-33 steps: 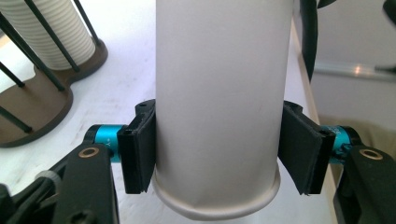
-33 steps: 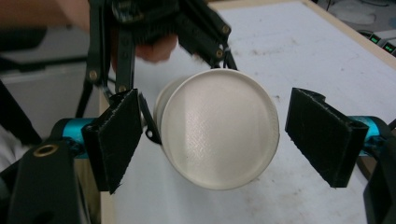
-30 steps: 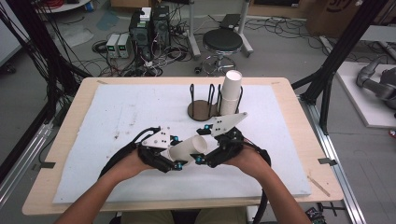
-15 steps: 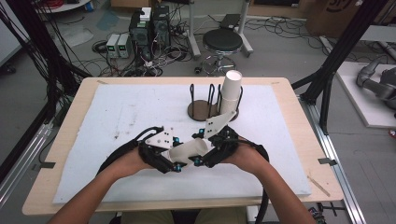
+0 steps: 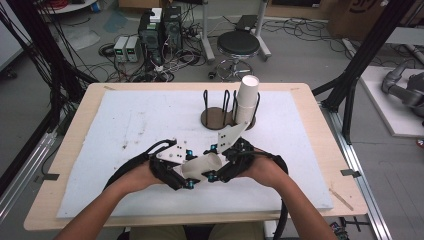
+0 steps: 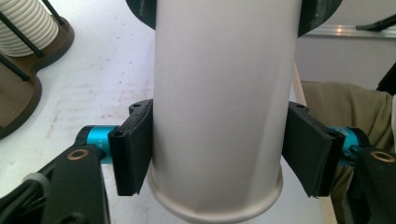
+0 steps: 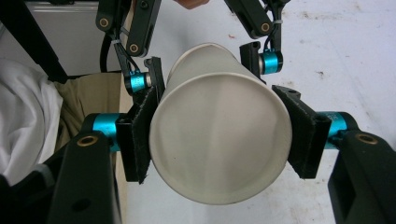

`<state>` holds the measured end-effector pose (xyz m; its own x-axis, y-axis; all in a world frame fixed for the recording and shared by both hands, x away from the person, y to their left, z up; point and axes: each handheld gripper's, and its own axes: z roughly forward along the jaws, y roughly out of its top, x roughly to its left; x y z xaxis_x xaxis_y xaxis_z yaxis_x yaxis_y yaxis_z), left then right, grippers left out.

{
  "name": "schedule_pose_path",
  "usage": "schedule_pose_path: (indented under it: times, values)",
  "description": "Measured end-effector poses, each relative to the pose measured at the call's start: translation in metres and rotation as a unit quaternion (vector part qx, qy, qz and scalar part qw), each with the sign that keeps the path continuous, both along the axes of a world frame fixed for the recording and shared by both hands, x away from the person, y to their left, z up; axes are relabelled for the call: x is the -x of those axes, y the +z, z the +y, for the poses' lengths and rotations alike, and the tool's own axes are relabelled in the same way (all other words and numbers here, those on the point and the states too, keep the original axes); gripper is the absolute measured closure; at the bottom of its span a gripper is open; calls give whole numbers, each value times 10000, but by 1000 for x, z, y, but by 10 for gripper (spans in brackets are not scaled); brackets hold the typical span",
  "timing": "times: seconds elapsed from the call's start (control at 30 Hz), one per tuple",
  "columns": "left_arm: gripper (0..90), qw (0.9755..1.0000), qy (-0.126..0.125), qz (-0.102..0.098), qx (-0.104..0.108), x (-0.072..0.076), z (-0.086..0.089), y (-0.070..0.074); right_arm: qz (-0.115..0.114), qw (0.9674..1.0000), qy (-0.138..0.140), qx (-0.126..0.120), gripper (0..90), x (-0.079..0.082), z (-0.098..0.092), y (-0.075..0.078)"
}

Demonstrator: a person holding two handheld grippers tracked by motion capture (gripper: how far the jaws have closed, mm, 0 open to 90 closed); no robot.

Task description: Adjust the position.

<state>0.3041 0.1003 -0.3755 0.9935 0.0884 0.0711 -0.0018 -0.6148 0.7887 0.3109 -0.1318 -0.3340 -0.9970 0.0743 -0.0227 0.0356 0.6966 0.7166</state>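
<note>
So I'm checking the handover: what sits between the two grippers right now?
A white paper cup lying on its side, its ends between the jaws of the left gripper and the right gripper; the high view shows it.

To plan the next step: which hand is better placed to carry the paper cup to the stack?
Probably right. The right tongs have just closed on the paper cup; the left tongs have just opened, one pad off it.

In your left gripper view, the paper cup [image 6: 219, 102] runs off the top edge; the ribbed cup stack [image 6: 21, 25] is cut at upper left.
</note>
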Motion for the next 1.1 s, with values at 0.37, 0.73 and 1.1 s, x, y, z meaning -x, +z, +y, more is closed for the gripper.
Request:
schedule_pose_path:
  times: [0.37,0.73,1.1]
  values:
    - [164,9951,351,221,902,2,27,-11,171,9994,-170,-228,356,0,-17,-8]
    - [164,9813,657,429,1760,4,45,-21,184,9951,-450,-864,356,1,-32,-19]
    - [162,9679,680,511,2367,6,51,-22,252,9845,-687,-1591,357,4,-41,-29]
